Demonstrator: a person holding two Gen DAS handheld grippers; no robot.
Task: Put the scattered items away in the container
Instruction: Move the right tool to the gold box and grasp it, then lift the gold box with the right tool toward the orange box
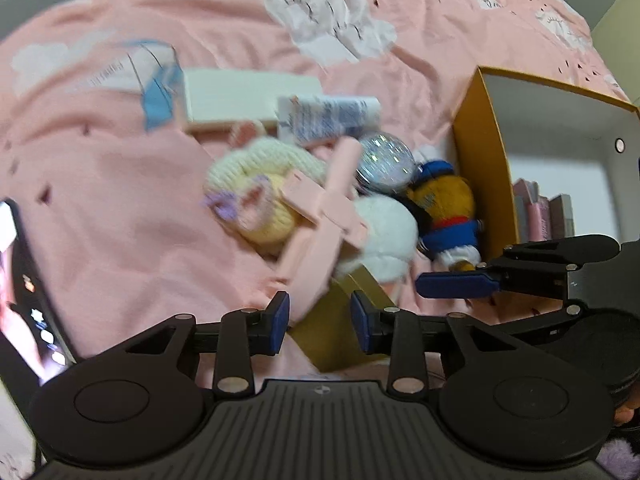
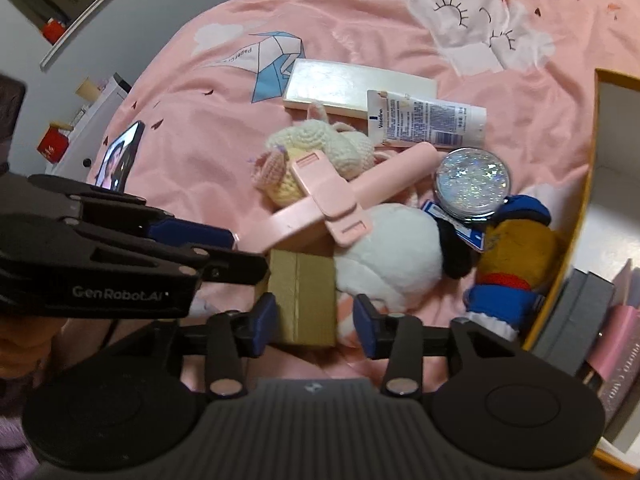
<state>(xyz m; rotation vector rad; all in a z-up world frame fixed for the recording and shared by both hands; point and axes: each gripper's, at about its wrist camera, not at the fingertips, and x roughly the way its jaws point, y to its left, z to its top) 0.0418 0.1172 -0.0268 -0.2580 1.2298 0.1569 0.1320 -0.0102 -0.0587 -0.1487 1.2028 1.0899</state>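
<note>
Scattered items lie piled on the pink bedsheet: a small gold box (image 2: 304,296), a white plush (image 2: 392,252), a yellow-and-blue plush duck (image 2: 516,256), a glitter jar (image 2: 472,184), a pink clip stick (image 2: 348,196), a crocheted doll (image 2: 320,148), a lotion tube (image 2: 428,120) and a flat cream box (image 2: 360,84). The orange container (image 2: 588,200) with a white inside stands at the right. My right gripper (image 2: 316,324) hangs open over the gold box, its pads clear of it. My left gripper (image 1: 320,318) is open just above the gold box (image 1: 332,332), beside the pink stick (image 1: 320,236).
A phone (image 2: 120,156) with a lit screen stands on the bed at the left. Pink and grey boxes (image 2: 580,312) sit inside the container (image 1: 480,140). The bed's edge and shelves with red objects (image 2: 52,148) lie far left. Bare sheet stretches behind the pile.
</note>
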